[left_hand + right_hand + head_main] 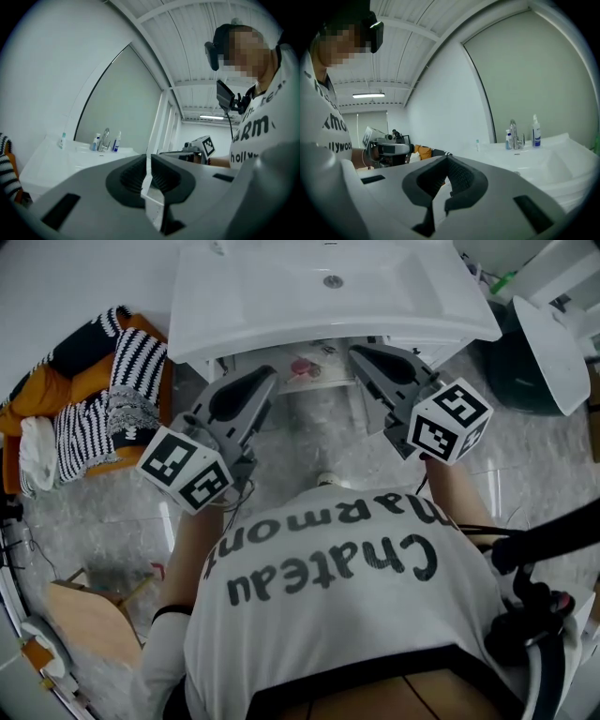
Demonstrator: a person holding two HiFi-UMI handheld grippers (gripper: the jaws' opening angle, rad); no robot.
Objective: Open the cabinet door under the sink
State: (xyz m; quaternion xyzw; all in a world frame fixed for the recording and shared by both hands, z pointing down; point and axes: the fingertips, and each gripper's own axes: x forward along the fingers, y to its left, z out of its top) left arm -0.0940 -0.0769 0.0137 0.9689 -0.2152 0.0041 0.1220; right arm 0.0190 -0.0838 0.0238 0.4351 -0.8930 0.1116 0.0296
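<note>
cabinet door (153,204) mostly hidden under sink (246,298)

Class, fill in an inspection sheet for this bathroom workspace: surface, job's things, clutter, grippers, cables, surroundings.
Surface: pale marbled floor below the sink.
Job's things: white sink overhangs the cabinet; a thin white panel, apparently the cabinet door's edge, is gripped; a red item shows on a shelf beneath.
Clutter: striped clothes on an orange seat, left of the sink; bottle beside the tap.
Grippers: left hand-held gripper shut on the panel; right hand-held gripper jaws slightly apart, nothing gripped.
Cables: black cables at the person's right side.
Surroundings: dark bin right of the sink; mirror above it.
</note>
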